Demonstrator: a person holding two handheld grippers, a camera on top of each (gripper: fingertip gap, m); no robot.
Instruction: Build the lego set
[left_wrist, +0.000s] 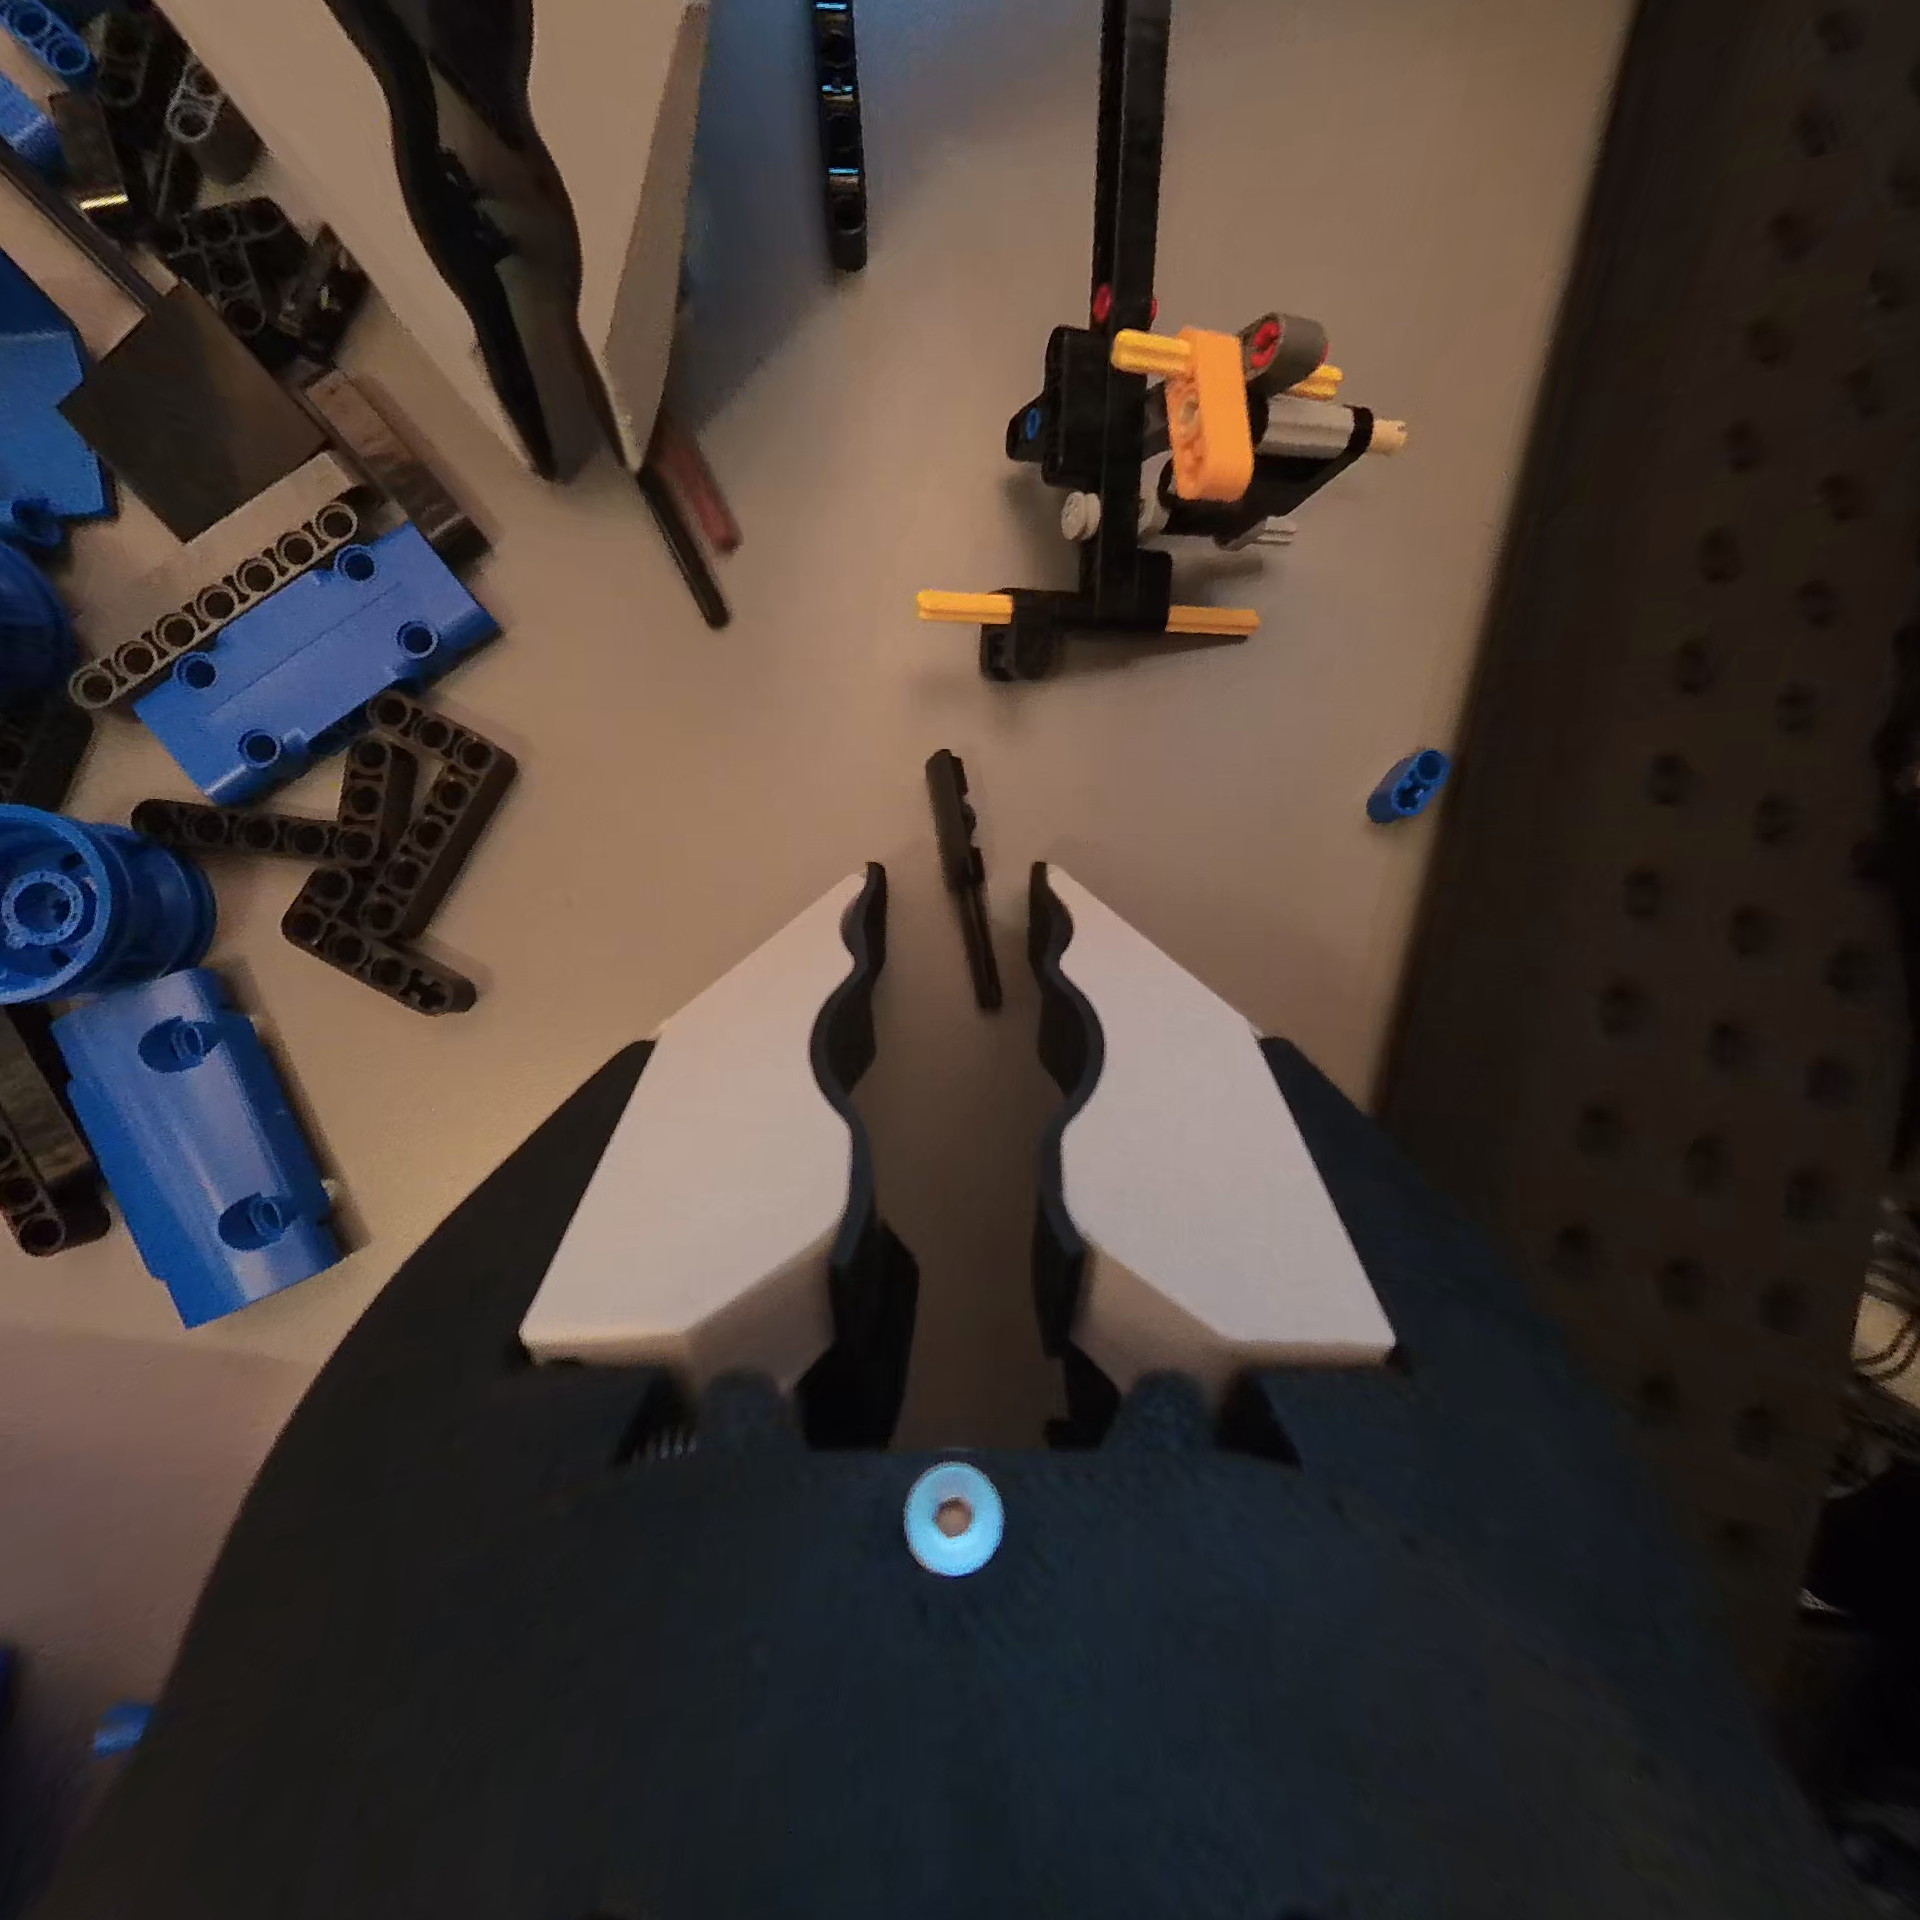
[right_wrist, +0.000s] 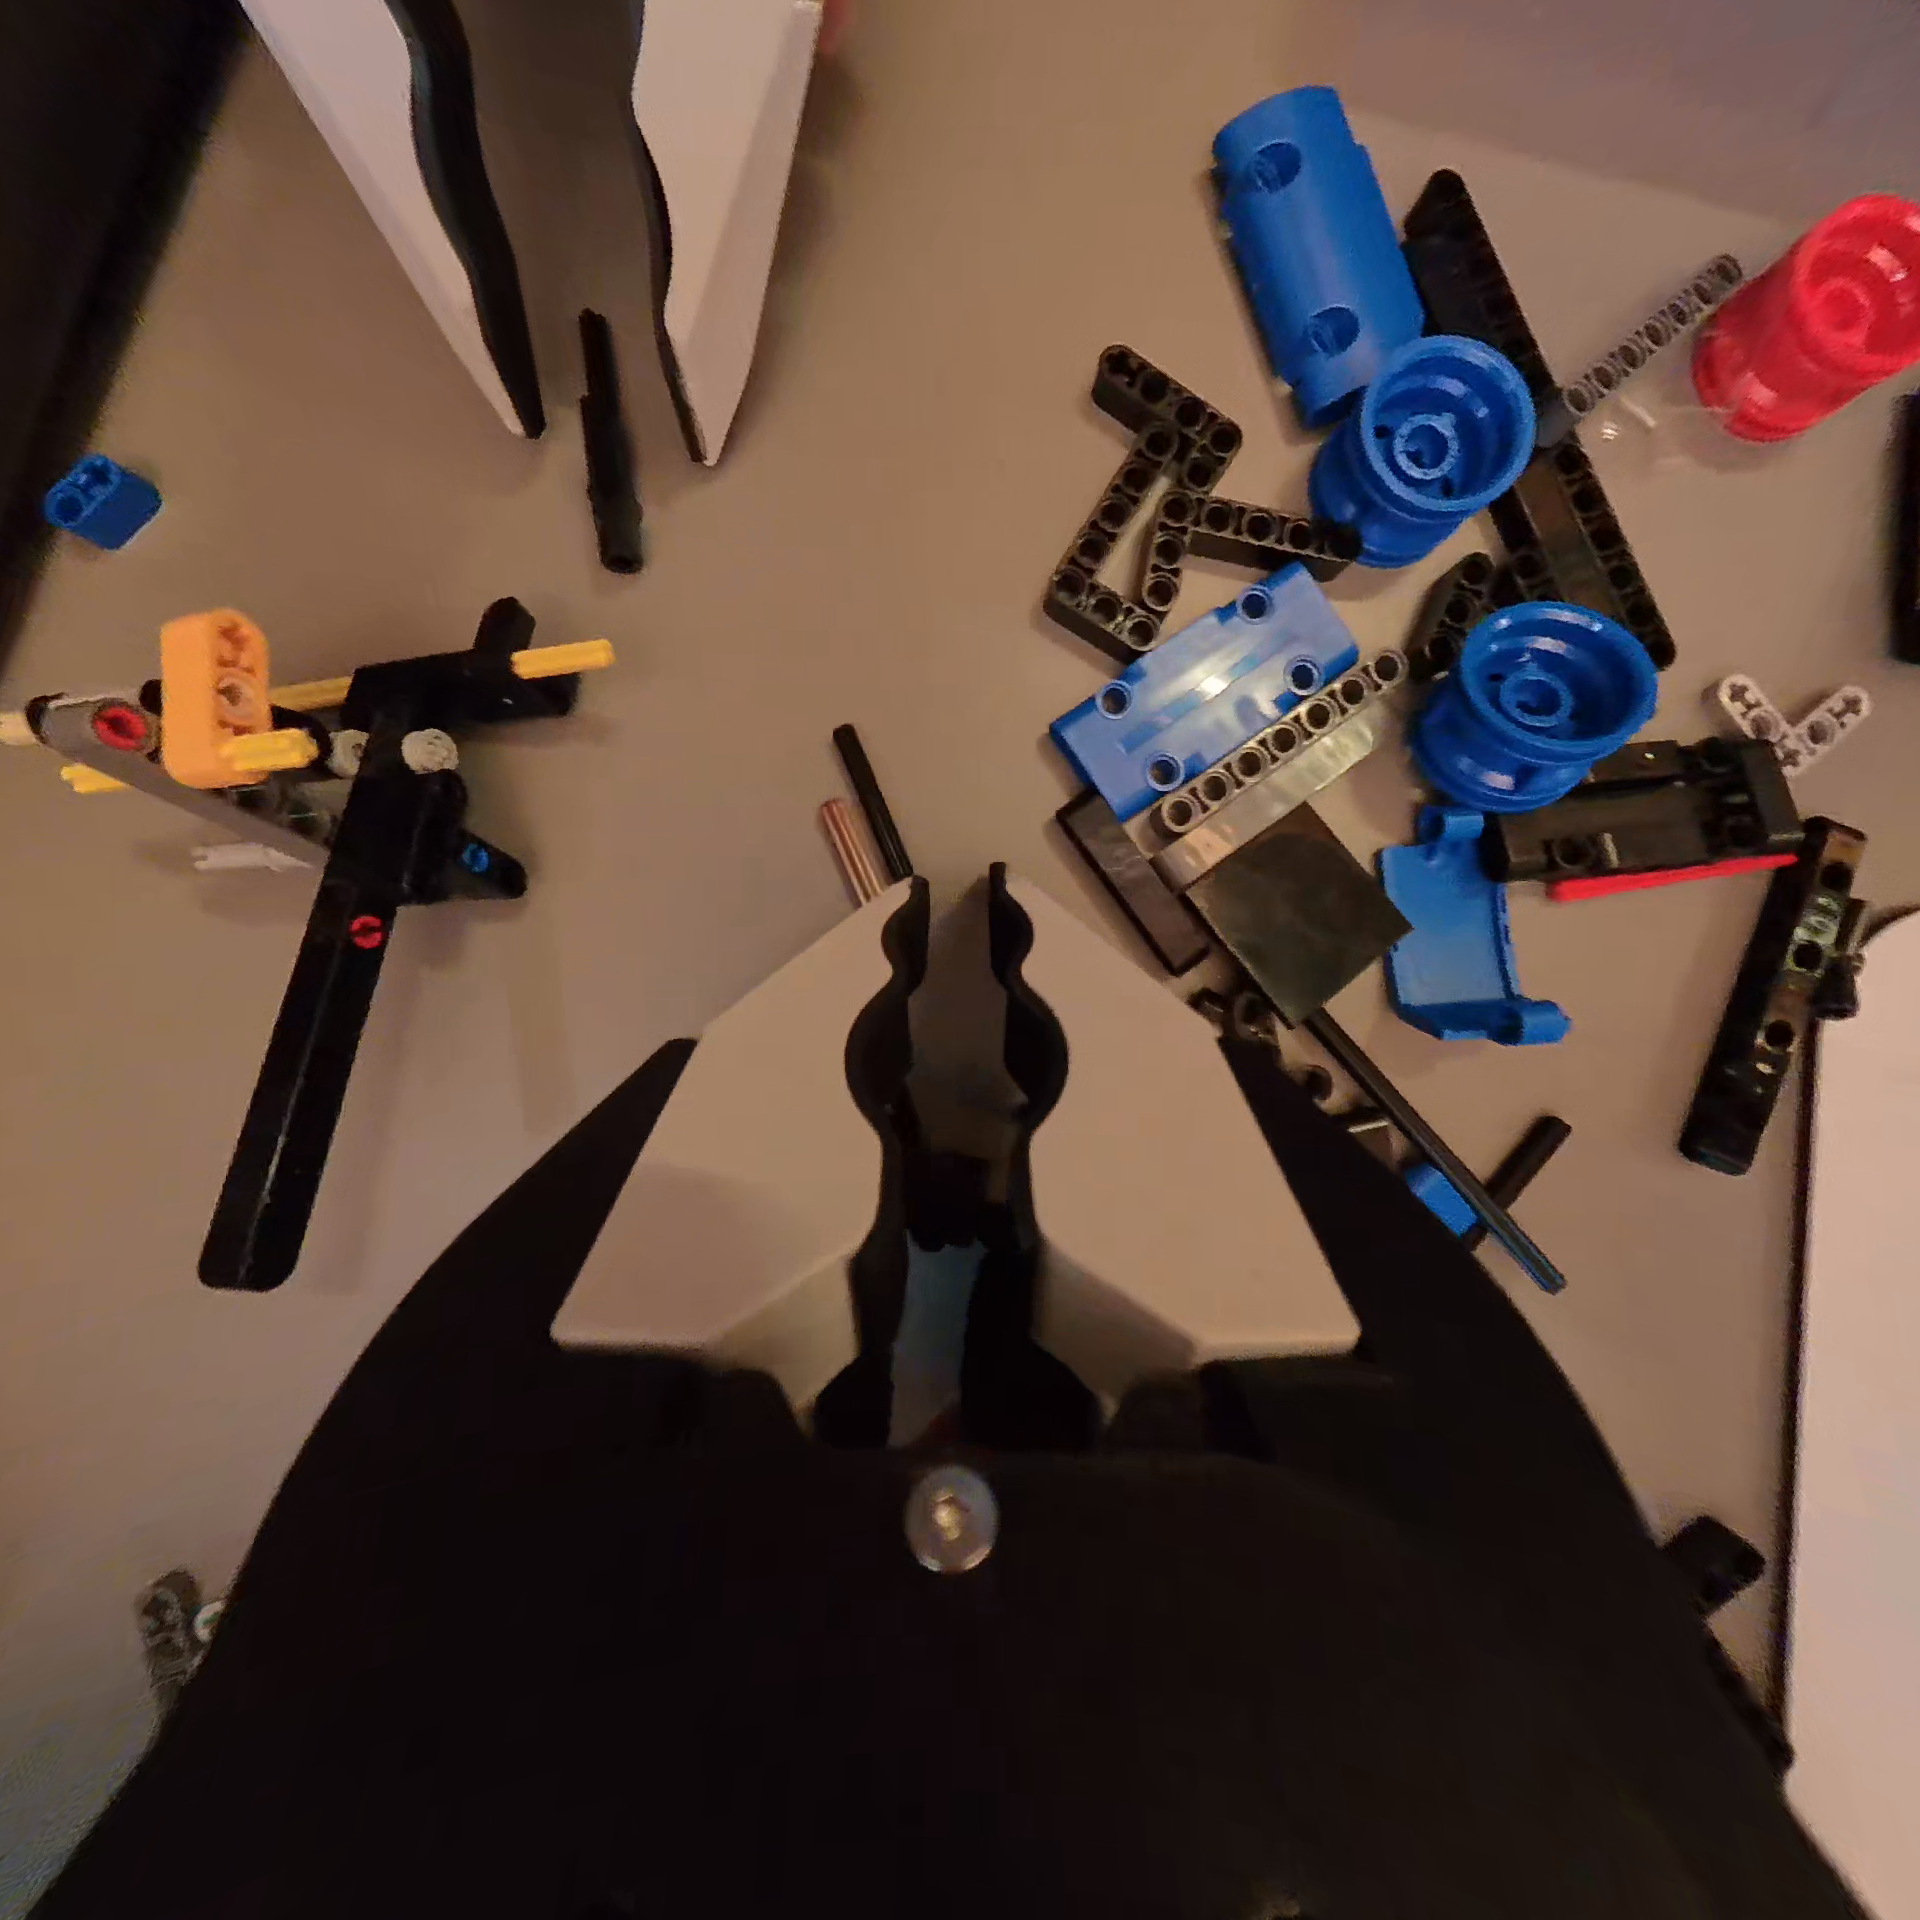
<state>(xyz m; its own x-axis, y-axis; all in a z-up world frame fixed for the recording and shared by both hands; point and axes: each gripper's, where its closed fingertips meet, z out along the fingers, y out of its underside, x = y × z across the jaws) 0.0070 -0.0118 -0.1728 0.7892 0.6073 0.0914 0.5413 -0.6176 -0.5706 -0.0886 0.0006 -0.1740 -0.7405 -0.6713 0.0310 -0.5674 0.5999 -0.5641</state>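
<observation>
The left tongs (left_wrist: 956, 883) hang over the desk (left_wrist: 727, 748) with their jaws parted and nothing between them. A thin black pin (left_wrist: 964, 878) lies flat on the desk in the gap at their tips. Its long axis runs nearly along the fingers, tilted slightly, with its thicker end pointing away from the tongs. The left tongs are much the nearer pair, so the pick-up looks to be theirs; closing across the pin's width should do it.

The right tongs (right_wrist: 956, 894) are almost closed. Something dark and bluish sits deep between the jaws, and I cannot tell whether they hold it. Beside their tips lie a black rod (right_wrist: 871, 800) and a brownish rod (right_wrist: 847, 847).

Beyond the pin stands the half-built model (left_wrist: 1143, 468), black beams with yellow axles and an orange piece. The pile of loose parts (right_wrist: 1403, 623) lies off to the side.

No brand, label or readable writing shows in either view.
</observation>
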